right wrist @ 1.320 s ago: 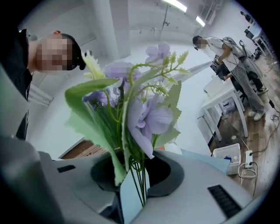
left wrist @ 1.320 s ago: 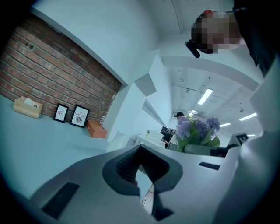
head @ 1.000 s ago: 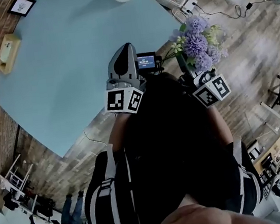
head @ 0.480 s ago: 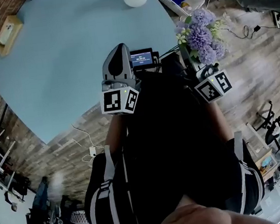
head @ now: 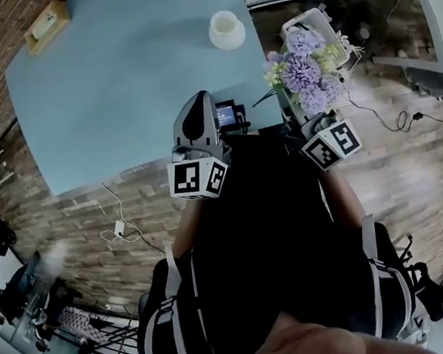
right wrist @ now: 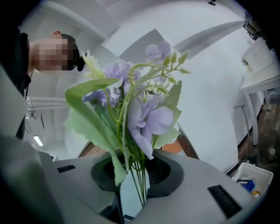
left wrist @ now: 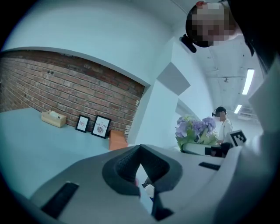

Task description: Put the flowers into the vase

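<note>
The white vase (head: 226,30) stands near the right edge of the pale blue table (head: 112,81). A bunch of purple flowers (head: 304,68) with green leaves sticks out of my right gripper (head: 304,119), off the table's right corner and just right of the vase. In the right gripper view the jaws of that gripper (right wrist: 131,192) are shut on the thin green stems (right wrist: 139,179). My left gripper (head: 199,102) hovers over the table's near edge. Its jaws (left wrist: 145,197) stand a narrow gap apart with nothing between them. The left gripper view also shows the flowers (left wrist: 194,129) to its right.
A wooden tissue box (head: 47,23) sits at the table's far left. Two picture frames (left wrist: 94,125) and an orange box (left wrist: 117,140) stand by the brick wall. A white crate (head: 310,23) lies on the floor behind the flowers. White desks (head: 435,14) are on the right.
The whole view has swung round, so the table and vase now lie nearer below both grippers. The flowers, still gripped, have come closer to the vase.
</note>
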A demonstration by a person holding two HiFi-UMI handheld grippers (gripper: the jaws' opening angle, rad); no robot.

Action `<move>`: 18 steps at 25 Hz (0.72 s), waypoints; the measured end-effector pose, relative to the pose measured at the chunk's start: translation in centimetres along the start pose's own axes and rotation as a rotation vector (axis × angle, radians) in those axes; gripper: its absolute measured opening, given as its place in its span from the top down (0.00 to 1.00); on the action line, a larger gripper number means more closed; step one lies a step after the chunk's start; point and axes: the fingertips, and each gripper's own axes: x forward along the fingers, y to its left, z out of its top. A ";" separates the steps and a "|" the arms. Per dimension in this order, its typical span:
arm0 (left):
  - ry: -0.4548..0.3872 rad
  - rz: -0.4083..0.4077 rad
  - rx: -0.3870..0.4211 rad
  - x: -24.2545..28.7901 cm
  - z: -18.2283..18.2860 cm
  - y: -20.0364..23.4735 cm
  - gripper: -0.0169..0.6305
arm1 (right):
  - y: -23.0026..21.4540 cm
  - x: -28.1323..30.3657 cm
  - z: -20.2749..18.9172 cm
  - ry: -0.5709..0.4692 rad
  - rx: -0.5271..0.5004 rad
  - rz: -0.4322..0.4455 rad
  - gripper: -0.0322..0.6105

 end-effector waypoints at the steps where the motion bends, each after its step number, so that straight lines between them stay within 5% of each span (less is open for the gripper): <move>1: -0.002 0.013 0.003 0.0 0.1 -0.3 0.94 | -0.3 0.2 0.1 0.011 -0.002 0.015 0.79; 9: -0.032 0.142 -0.020 -1.8 -0.1 0.7 0.94 | -0.9 3.6 -0.3 0.076 -0.087 0.116 0.79; 18: -0.053 0.122 -0.065 -1.9 0.7 4.9 0.94 | 1.6 7.8 5.4 -0.119 -0.226 0.060 0.79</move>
